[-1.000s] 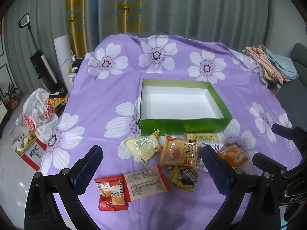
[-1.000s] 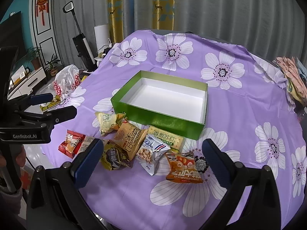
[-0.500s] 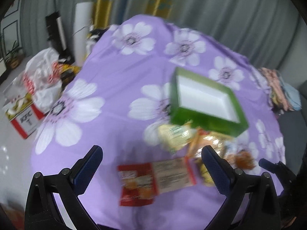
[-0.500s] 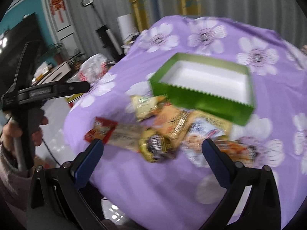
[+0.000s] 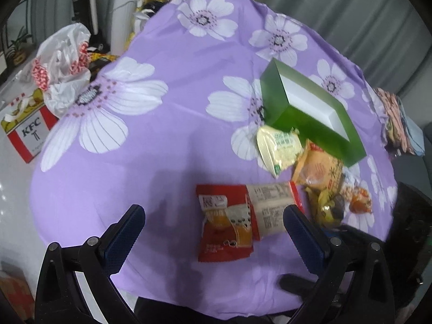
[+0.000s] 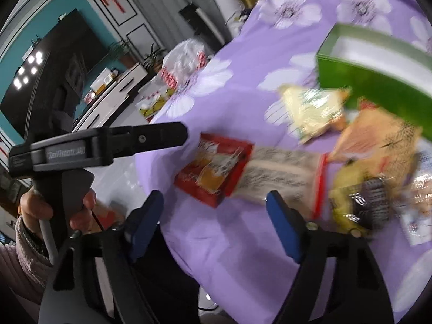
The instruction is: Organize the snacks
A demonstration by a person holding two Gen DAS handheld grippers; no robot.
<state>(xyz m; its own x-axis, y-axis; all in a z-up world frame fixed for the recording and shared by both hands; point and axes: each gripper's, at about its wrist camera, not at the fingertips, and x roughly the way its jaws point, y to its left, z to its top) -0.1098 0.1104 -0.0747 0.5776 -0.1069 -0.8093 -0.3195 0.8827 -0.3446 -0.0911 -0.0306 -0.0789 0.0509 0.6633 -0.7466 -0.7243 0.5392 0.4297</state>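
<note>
On the desk (image 5: 167,162), both tongs hang open and empty over loose snacks.
The left tongs (image 5: 213,232) and right tongs (image 6: 214,218) flank the red packet (image 5: 224,224), which overlaps a white-backed packet (image 5: 270,208); closing there could drag both. The green box (image 5: 310,113) sits empty beyond yellow packet (image 5: 279,148) and orange packet (image 5: 318,170).
</note>
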